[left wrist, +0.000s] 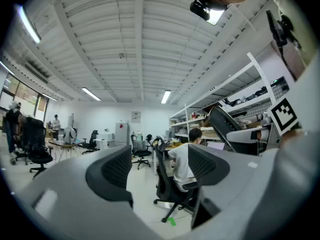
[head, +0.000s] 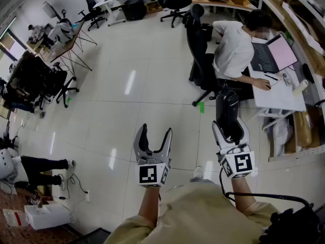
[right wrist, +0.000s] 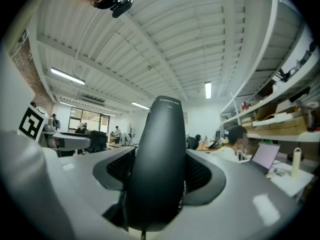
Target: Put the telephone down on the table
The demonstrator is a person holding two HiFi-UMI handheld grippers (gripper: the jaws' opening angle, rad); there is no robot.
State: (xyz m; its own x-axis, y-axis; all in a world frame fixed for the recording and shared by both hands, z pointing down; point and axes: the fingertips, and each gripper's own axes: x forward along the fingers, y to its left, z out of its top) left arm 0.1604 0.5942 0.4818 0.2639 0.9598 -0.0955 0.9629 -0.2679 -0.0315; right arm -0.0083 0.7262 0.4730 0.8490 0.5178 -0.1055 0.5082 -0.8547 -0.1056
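Observation:
A black telephone handset (head: 227, 111) sticks forward out of my right gripper (head: 229, 128), whose jaws are shut on its lower part; a black cord trails back from it. In the right gripper view the handset (right wrist: 159, 164) stands upright between the two dark pads and hides most of the space ahead. My left gripper (head: 153, 139) is held beside it to the left, open, with nothing between its fingers (left wrist: 117, 171). Both grippers hover level over the office floor. A white desk (head: 277, 98) with a seated person (head: 234, 50) lies ahead on the right.
A black office chair (head: 199, 50) stands behind the seated person. A laptop (head: 274, 55) and small items sit on the white desk. Shelving (head: 299, 14) runs along the right wall. More chairs and desks (head: 56, 60) stand at the far left, and a white box (head: 43, 215) lies near left.

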